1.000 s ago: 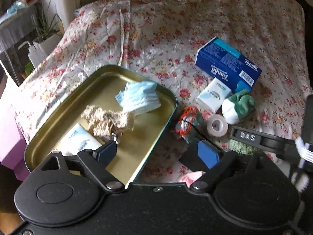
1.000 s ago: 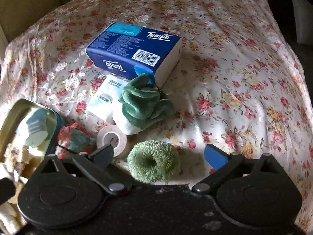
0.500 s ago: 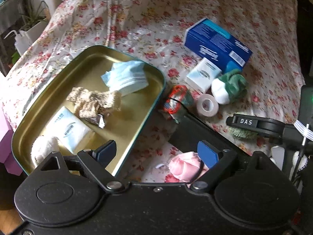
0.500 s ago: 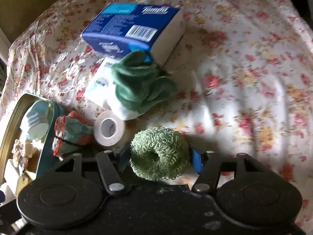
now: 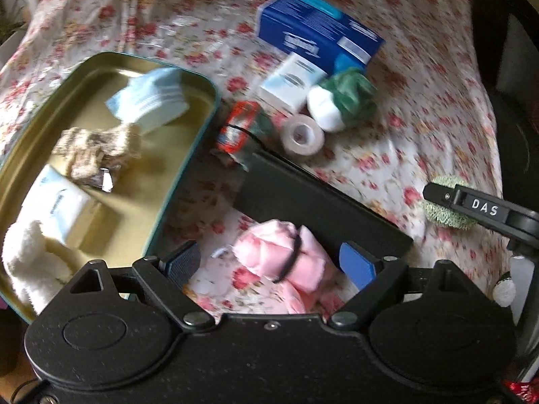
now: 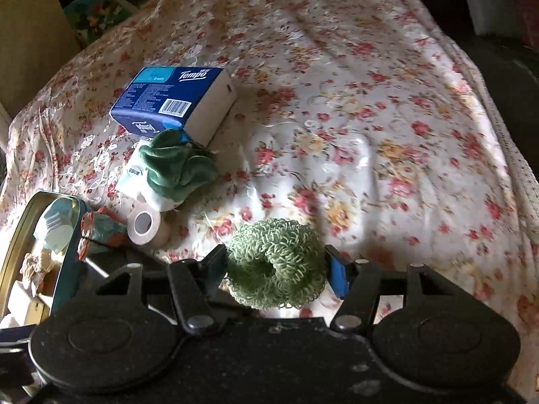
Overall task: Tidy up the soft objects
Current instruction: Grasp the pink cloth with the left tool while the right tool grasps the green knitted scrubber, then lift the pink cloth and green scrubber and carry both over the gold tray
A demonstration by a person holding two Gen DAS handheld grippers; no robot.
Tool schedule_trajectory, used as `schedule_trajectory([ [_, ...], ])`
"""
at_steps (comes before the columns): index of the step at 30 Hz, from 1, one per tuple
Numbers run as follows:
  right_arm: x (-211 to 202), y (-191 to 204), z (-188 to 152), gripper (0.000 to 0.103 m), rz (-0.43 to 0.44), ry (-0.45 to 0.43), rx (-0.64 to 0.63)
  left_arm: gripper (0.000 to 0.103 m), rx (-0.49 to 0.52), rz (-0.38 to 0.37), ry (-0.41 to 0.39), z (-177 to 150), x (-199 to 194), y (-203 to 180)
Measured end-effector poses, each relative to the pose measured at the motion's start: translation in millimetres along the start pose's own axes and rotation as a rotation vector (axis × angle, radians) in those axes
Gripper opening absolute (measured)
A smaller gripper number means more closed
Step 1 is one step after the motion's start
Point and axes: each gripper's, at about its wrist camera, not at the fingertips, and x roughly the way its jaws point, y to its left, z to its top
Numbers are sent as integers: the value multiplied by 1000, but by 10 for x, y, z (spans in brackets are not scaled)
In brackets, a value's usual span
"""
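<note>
1. My right tongs (image 6: 274,267) have closed on the green scrubby ring (image 6: 276,262); a second ago they stood wide apart with the ring lying loose on the bed (image 6: 353,107) between them. Both pads now press its sides, so I judge the grasp made.

2. In the left wrist view the ring (image 5: 444,207) sits behind the right tool's finger, off to the right of the tin and well apart from it. Whether it has cleared the bedspread yet I cannot tell.

3. My left tongs (image 5: 269,262) are spread apart and holding nothing. They have drawn back from the tin tray (image 5: 202,84), and the pink rolled cloth (image 5: 286,256) now lies between the two pads, untouched.

4. The tray already holds the face mask (image 5: 151,101), the beige crumpled cloth (image 5: 97,151), a white tissue pack (image 5: 64,208) and a white fluffy piece (image 5: 27,262).

5. Outside it: the blue Tempo box (image 6: 175,97), the green-and-white sock bundle (image 6: 175,171), the tape roll (image 6: 146,225) and the orange-edged bundle (image 6: 97,229), which touches the tin's wall.

6. My reading: the ring is next for the tray, with the pink cloth lined up for the left side. The ring is springy, so it could squirm out of a light pinch.
</note>
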Motion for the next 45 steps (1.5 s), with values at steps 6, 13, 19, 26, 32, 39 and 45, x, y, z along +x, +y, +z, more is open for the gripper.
schedule_trajectory([
  [6,-135,-43,-151,61,1,-3,6,86,66,3,27,-51,143,-107],
  [13,-100,-47,-209,61,3,23,21,86,115,7,69,-116,329,-193],
  [19,-53,-34,-253,61,6,42,25,86,129,19,88,-109,450,-213],
  [26,-6,-30,-276,61,9,60,22,86,167,51,124,-144,611,-283],
  [32,2,-11,-282,61,8,71,10,86,176,62,132,-104,688,-293],
  [39,-42,-19,-265,61,6,67,4,83,143,41,154,-71,773,-268],
  [45,-97,-14,-260,61,-8,59,-4,60,136,18,144,-82,696,-307],
])
